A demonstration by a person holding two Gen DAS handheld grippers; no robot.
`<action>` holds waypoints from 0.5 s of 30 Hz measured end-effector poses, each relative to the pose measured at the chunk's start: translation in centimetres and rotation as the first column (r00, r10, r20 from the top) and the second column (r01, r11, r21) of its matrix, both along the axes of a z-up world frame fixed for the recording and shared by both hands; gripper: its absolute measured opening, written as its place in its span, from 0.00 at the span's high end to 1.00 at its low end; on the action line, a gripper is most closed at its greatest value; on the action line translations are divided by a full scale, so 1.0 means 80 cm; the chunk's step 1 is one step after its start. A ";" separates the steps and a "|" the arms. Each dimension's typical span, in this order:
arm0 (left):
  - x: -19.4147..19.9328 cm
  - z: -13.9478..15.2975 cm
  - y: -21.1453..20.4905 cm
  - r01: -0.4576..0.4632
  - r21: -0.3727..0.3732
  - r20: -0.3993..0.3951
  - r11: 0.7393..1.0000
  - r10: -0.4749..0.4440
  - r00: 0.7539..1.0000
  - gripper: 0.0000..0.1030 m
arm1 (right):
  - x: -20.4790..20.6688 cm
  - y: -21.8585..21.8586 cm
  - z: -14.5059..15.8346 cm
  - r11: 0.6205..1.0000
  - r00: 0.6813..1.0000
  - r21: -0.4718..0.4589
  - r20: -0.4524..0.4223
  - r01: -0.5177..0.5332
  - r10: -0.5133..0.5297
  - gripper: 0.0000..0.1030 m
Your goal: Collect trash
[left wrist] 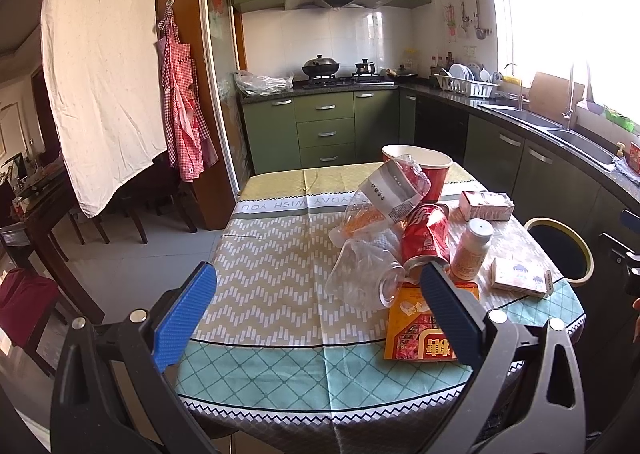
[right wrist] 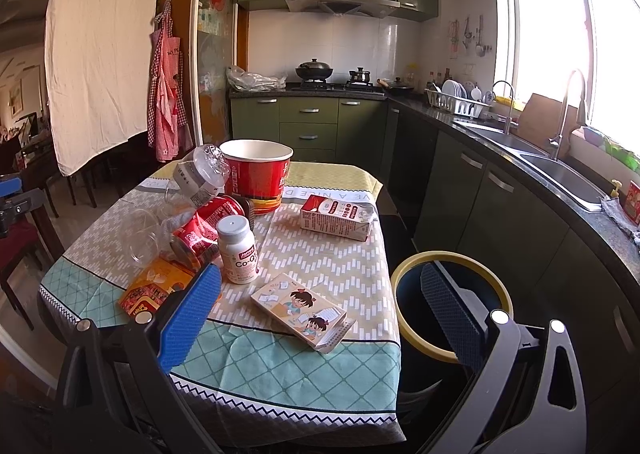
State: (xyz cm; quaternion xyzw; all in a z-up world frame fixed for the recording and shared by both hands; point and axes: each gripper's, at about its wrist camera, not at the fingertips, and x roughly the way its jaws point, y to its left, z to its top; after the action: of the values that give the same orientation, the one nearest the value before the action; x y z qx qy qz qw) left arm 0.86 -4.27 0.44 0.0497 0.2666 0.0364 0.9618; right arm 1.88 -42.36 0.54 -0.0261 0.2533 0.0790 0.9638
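Trash lies on the table [left wrist: 272, 254]: a red paper bowl [right wrist: 257, 174], a crushed clear bottle [left wrist: 384, 194], a clear plastic cup [left wrist: 368, 278], crushed red cans [left wrist: 426, 236], a white pill bottle [right wrist: 239, 250], a milk carton [right wrist: 340, 216], a cartoon-printed box [right wrist: 304, 310] and an orange-red packet [left wrist: 420, 330]. A dark bin with a yellow rim [right wrist: 452, 302] stands right of the table. My left gripper [left wrist: 316, 314] is open and empty above the table's near edge. My right gripper [right wrist: 320, 318] is open and empty, above the cartoon box and bin.
Green kitchen cabinets, a stove with pots [left wrist: 320, 68] and a sink [right wrist: 552, 170] run along the back and right. A white cloth [left wrist: 104, 66] and an apron hang at the left. Dark chairs [left wrist: 132, 210] stand left of the table.
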 end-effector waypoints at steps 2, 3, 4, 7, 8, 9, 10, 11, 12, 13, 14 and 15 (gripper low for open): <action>-0.001 0.003 0.000 0.007 -0.008 0.005 1.000 -0.007 1.000 0.06 | 0.000 0.001 -0.001 1.000 1.000 0.001 -0.001 -0.003 0.003 0.04; -0.003 0.004 0.001 0.010 -0.012 0.014 1.000 -0.010 1.000 0.06 | 0.000 0.001 -0.002 1.000 1.000 0.000 -0.001 -0.004 0.004 0.04; -0.004 0.006 0.000 0.010 -0.012 0.025 1.000 -0.010 1.000 0.06 | 0.000 0.002 -0.002 1.000 1.000 0.000 -0.001 -0.005 0.005 0.04; -0.008 0.011 -0.004 -0.007 0.010 0.051 1.000 0.006 0.999 0.06 | 0.001 0.002 -0.004 1.000 1.000 0.000 -0.004 -0.008 0.008 0.04; -0.008 0.012 -0.005 -0.007 0.013 0.057 1.000 0.007 0.998 0.06 | 0.001 0.003 -0.004 1.000 1.000 -0.001 -0.005 -0.008 0.008 0.04; -0.008 0.013 -0.005 -0.004 0.010 0.057 1.000 0.003 0.998 0.06 | 0.002 0.003 -0.005 1.000 1.000 -0.001 -0.006 -0.010 0.010 0.04; -0.007 0.013 -0.005 0.005 -0.001 0.053 1.000 -0.004 0.999 0.06 | 0.002 0.004 -0.005 1.000 1.000 0.000 -0.007 -0.011 0.011 0.04; -0.006 0.013 -0.003 0.012 -0.015 0.048 1.000 -0.012 0.999 0.06 | 0.002 0.004 -0.006 1.000 1.000 -0.001 -0.008 -0.012 0.012 0.04; -0.005 0.013 -0.002 0.020 -0.029 0.043 0.999 -0.018 0.999 0.06 | 0.002 0.004 -0.006 1.000 1.000 -0.001 -0.009 -0.013 0.013 0.04; -0.004 0.012 -0.002 0.025 -0.037 0.038 0.999 -0.023 0.999 0.06 | 0.002 0.004 -0.005 1.000 1.000 -0.001 -0.009 -0.013 0.013 0.04; -0.004 0.011 -0.002 0.026 -0.040 0.036 0.999 -0.024 0.999 0.06 | 0.002 0.004 -0.005 1.000 1.000 -0.001 -0.010 -0.014 0.014 0.04; -0.004 0.011 -0.002 0.024 -0.037 0.037 0.999 -0.023 0.999 0.06 | 0.002 0.004 -0.005 1.000 1.000 -0.001 -0.010 -0.015 0.015 0.04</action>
State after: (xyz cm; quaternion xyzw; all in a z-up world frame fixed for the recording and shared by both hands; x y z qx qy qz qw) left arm 0.57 -4.44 1.30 0.0341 0.2489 0.0211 0.9677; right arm 2.07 -42.02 0.18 -0.0282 0.2581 0.0860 0.9619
